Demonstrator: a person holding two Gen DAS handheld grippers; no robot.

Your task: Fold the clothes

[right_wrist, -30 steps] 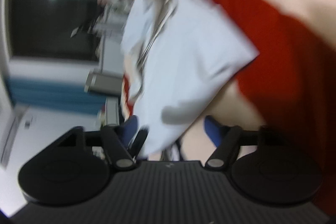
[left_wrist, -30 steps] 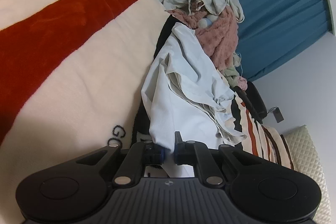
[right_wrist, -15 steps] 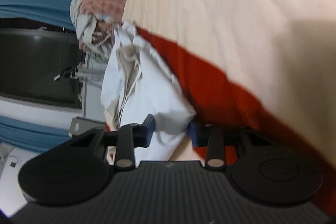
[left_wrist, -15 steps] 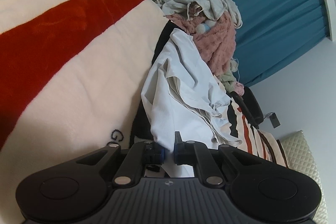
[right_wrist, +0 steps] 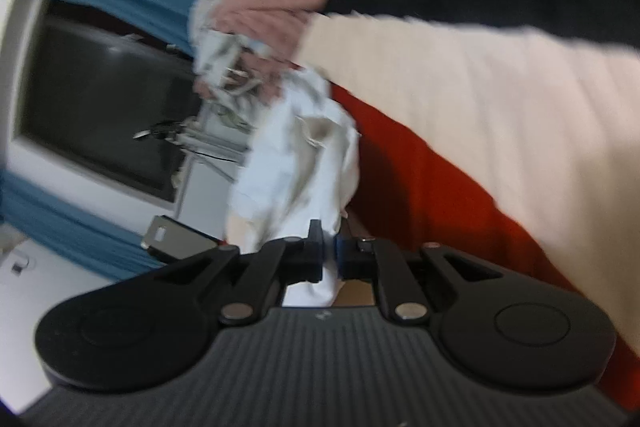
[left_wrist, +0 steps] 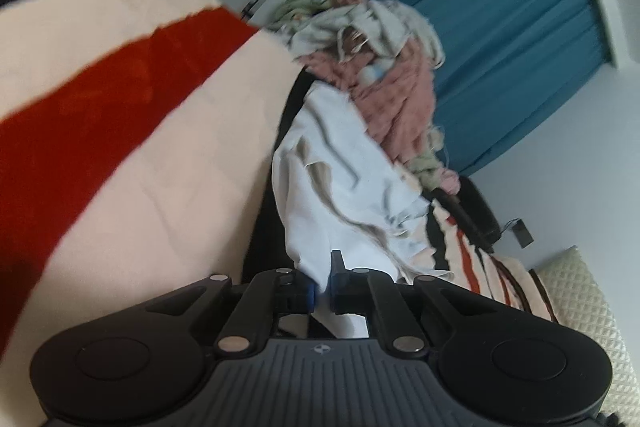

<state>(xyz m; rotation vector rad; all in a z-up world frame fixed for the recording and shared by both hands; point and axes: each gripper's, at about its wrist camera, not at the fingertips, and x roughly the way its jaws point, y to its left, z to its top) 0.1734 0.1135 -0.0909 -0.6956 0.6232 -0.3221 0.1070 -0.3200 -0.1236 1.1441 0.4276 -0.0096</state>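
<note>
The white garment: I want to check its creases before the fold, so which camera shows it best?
The left wrist view. There the white garment is sharp and its creases run from the left gripper up to the clothes pile. The right wrist view shows it blurred and bunched above the right gripper.

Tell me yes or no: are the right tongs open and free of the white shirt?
No, the right tongs are shut on a fold of the white shirt, which runs between their tips.

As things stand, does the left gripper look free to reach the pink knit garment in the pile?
Probably not: the left gripper is shut on the white garment, which also lies between it and the pink knit garment.
</note>
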